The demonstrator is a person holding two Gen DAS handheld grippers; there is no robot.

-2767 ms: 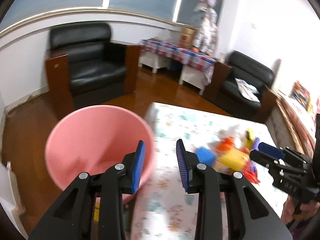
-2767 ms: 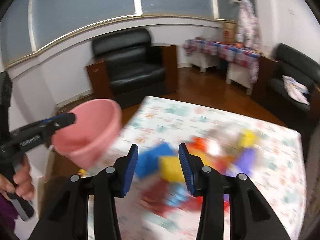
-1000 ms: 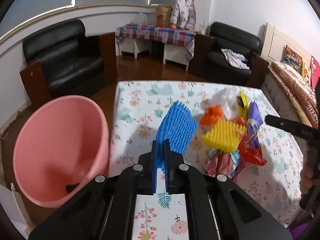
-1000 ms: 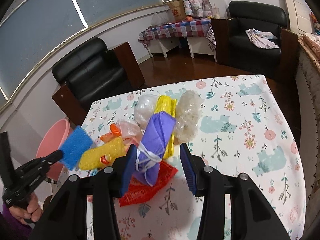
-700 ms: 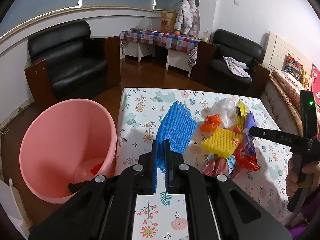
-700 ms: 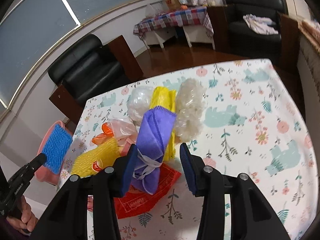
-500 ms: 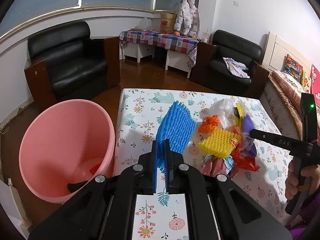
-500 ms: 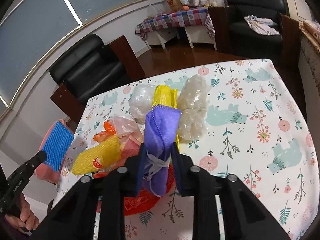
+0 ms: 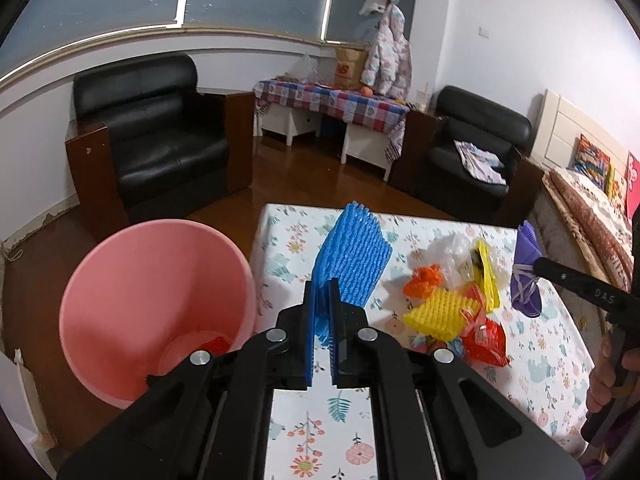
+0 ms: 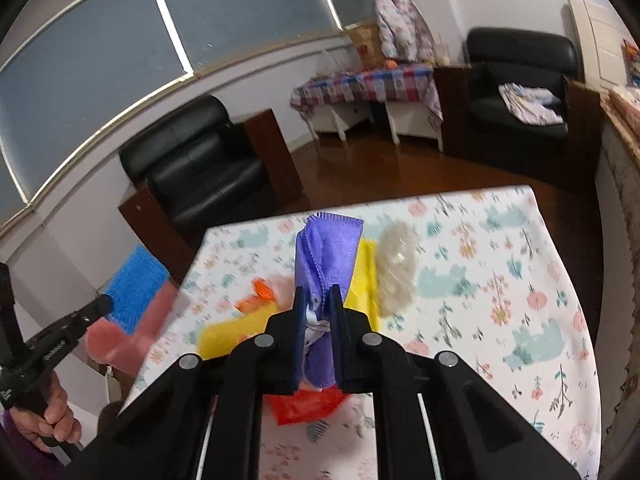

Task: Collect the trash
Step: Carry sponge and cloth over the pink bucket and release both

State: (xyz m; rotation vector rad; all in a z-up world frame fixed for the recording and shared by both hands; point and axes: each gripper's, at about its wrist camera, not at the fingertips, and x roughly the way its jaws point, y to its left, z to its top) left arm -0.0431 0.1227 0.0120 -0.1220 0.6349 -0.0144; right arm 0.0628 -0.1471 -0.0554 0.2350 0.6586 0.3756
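Two pieces of trash are held at once. The left gripper is clamped on a blue foam net, which stands up above the table edge, just right of the pink bin. The right gripper is clenched on a purple cloth bag, seen in the left view hanging clear above the table.

Only the lower edge of the net is pinched, so it could be lost from the pads if it is swung quickly. It is light and springy, and it may be bounced off the bin's rim or dropped on the floor if it is let go before it is over the opening. The bag is gripped near its tied neck; its loose body could be dragged through the pile and other pieces pulled off the table. The two grippers may also be brought together at the bin, since one opening must serve both.

Beyond the grippers, a yellow net, a red wrapper, an orange scrap and clear plastic are left on a floral cloth. Something red is seen in the bin's bottom. Farther off, a dark wooden floor, two black armchairs, a side table under a checked cover, and wide windows are seen.
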